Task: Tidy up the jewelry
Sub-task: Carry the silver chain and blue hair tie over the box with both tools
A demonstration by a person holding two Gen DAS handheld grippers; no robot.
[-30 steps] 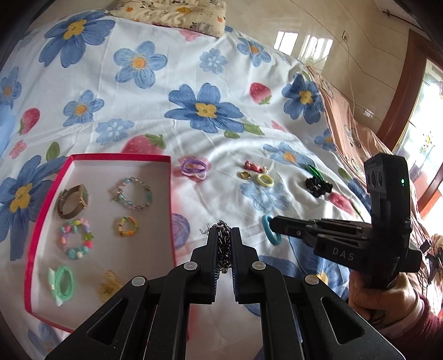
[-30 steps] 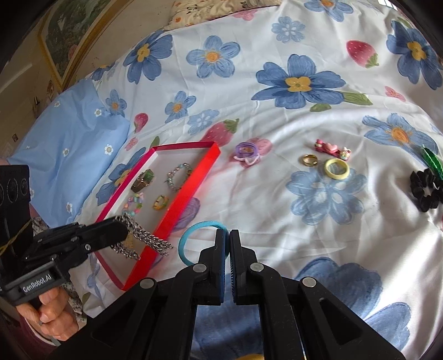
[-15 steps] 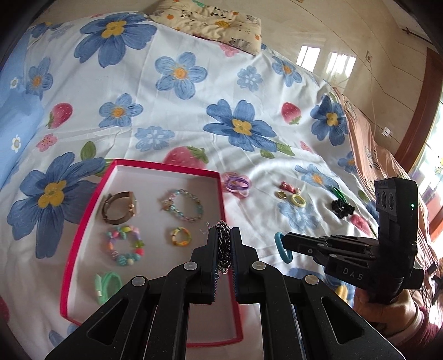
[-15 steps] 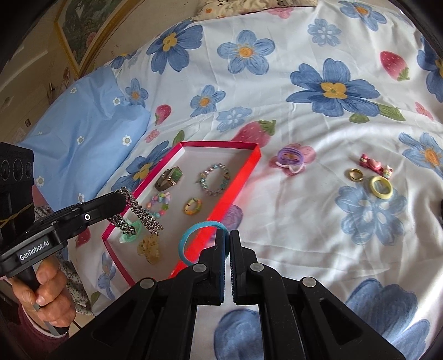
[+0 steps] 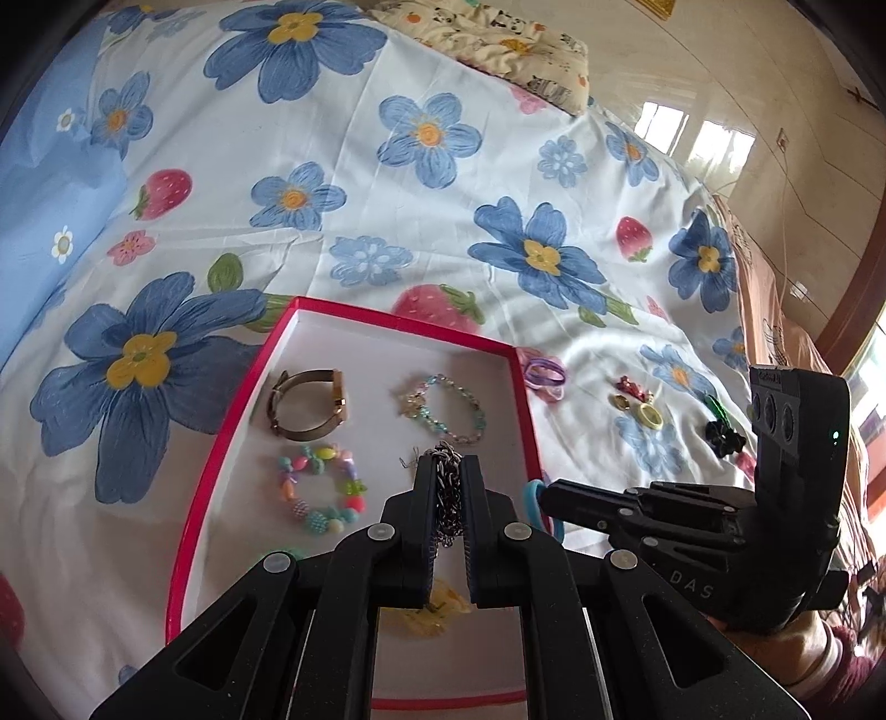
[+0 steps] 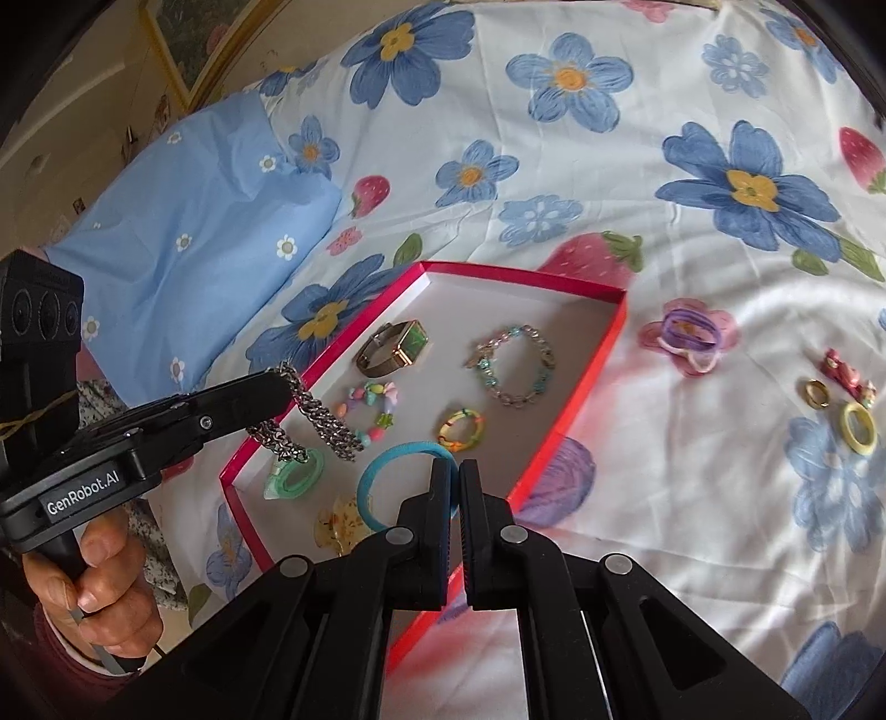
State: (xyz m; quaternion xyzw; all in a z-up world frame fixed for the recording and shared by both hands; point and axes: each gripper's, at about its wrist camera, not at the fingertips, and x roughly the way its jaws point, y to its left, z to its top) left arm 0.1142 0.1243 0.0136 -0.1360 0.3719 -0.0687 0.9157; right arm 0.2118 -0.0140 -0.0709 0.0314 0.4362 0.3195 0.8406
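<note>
Both carrying to the red tray [image 6: 576, 382]: left hand-held gripper [image 5: 448, 471] pinches silver chain bracelet [image 6: 310, 421], right hand-held gripper [image 6: 457, 471] pinches blue hair tie [image 6: 387, 471], both over tray floor below the tips; next, lower onto bare spots, release.

Left wrist cam sits close over the red tray's [image 5: 354, 315] near edge, looking down-forward along its fingers across the bed toward the cream pillow [image 5: 498, 39]. Right wrist cam looks down from the tray's [image 6: 603, 346] right side, facing left toward the blue pillow [image 6: 194, 221]. Both views share the tray, each other's gripper, and the floral sheet [image 5: 387, 221].
</note>
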